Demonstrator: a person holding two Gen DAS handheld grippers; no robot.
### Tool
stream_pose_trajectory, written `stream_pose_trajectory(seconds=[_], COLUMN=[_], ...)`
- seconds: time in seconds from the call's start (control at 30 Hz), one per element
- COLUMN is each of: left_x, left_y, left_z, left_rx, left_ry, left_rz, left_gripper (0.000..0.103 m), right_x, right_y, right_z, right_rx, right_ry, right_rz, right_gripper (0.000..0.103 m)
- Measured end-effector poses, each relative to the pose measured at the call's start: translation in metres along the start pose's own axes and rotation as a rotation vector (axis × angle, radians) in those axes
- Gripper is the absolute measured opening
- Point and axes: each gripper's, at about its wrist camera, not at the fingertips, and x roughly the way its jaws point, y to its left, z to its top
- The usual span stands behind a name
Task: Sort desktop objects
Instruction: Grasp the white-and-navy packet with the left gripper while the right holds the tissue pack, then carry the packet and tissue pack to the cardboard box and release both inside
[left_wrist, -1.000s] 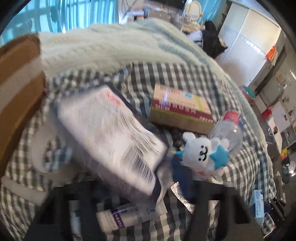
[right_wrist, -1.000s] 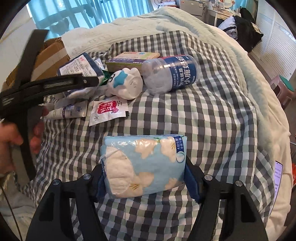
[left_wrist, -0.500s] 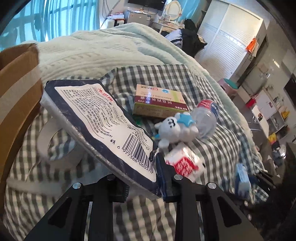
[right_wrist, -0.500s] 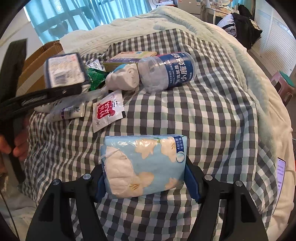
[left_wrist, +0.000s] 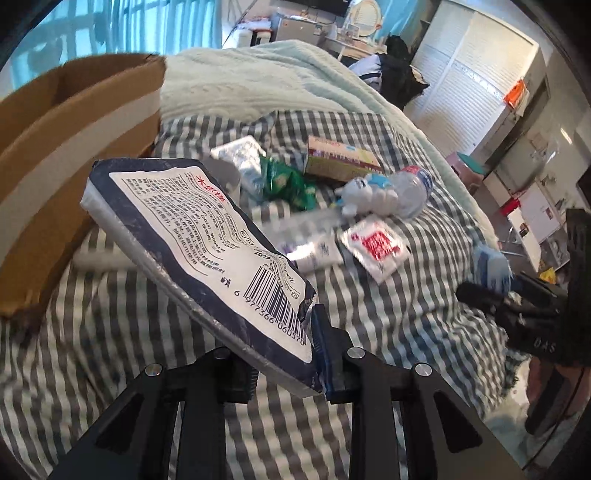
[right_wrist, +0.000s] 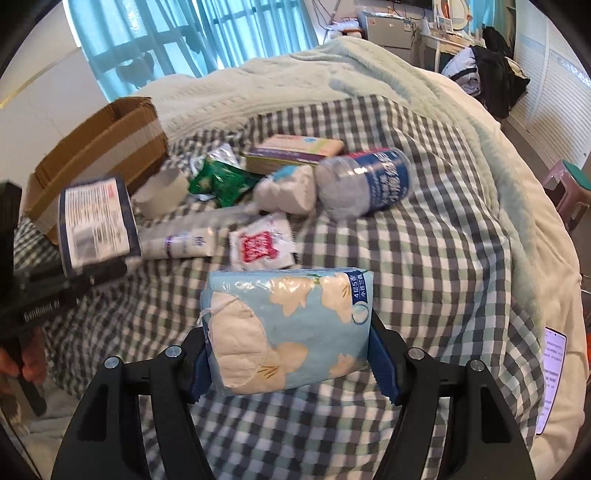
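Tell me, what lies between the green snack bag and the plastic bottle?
In the right wrist view, a white plush toy lies between the green snack bag and the plastic bottle, touching the bottle.

Left hand-held gripper (left_wrist: 284, 354): black angular frame, silver screws, blue pads. Right hand-held gripper (right_wrist: 291, 354): identical black frame, blue pads.

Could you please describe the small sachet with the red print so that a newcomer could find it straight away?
Start at the open brown cardboard box on the checked bedspread, then move to the clutter beside it. The flat white sachet with a red printed panel lies at the pile's near edge, next to the white squeeze tube and before the white plush toy. It alone carries red.
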Motion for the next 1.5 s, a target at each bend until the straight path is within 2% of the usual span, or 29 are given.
stream_pose_trajectory(seconds=[0.13, 0.2, 0.23, 0.27, 0.47, 0.6, 0.63, 0.73, 0.83, 1.0, 1.13, 1.3, 1.43, 1.5], left_x=[-0.006, 0.000, 0.003, 0.005, 0.012, 0.017, 0.020, 0.025, 0.018, -0.017, -0.064, -0.153, -0.225, -0.261], left_y=[0.009, 0.018, 0.022, 0.028, 0.058, 0.063, 0.064, 0.067, 0.068, 0.055, 0.048, 0.064, 0.074, 0.080], left_z=[-0.026, -0.042, -0.048, -0.056, -0.062, -0.051, -0.049, -0.047, -0.051, -0.042, -0.013, 0.038, 0.086, 0.114], left_rx=[-0.013, -0.050, -0.070, -0.100, -0.238, -0.248, -0.243, -0.209, -0.182, -0.092, -0.061, -0.116, -0.113, -0.144], left_ry=[0.038, 0.101, 0.122, 0.136, 0.145, 0.117, 0.114, 0.126, 0.106, 0.049, -0.032, -0.201, -0.347, -0.433], left_rz=[-0.028, -0.067, -0.072, -0.065, -0.099, -0.118, -0.104, -0.077, -0.069, -0.036, -0.023, 0.010, 0.116, 0.149], left_gripper=[0.028, 0.040, 0.056, 0.067, 0.070, 0.070, 0.068, 0.027, 0.018, 0.015, 0.015, 0.015, 0.015, 0.015], right_x=[-0.004, -0.004, -0.004, -0.003, 0.005, 0.008, 0.008, 0.009, 0.006, -0.010, -0.048, -0.106, -0.156, -0.169], right_y=[0.019, 0.026, 0.030, 0.033, 0.046, 0.048, 0.049, 0.052, 0.056, 0.068, 0.095, 0.141, 0.192, 0.212], right_z=[-0.001, -0.002, -0.003, -0.004, -0.008, -0.006, -0.006, -0.005, -0.004, 0.008, 0.045, 0.107, 0.157, 0.179], right_rx=[-0.028, -0.038, -0.046, -0.051, -0.083, -0.090, -0.093, -0.103, -0.113, -0.142, -0.211, -0.295, -0.391, -0.395], right_ry=[-0.006, -0.004, -0.001, 0.001, 0.032, 0.041, 0.043, 0.049, 0.043, 0.013, -0.072, -0.178, -0.248, -0.239], right_rz=[0.017, 0.022, 0.025, 0.025, 0.018, 0.008, 0.006, 0.003, 0.007, 0.012, 0.042, 0.096, 0.112, 0.142], right_gripper=[0.068, 0.068, 0.068, 0.068, 0.069, 0.069, 0.069, 0.069, 0.069, 0.069, 0.069, 0.069, 0.069, 0.069])
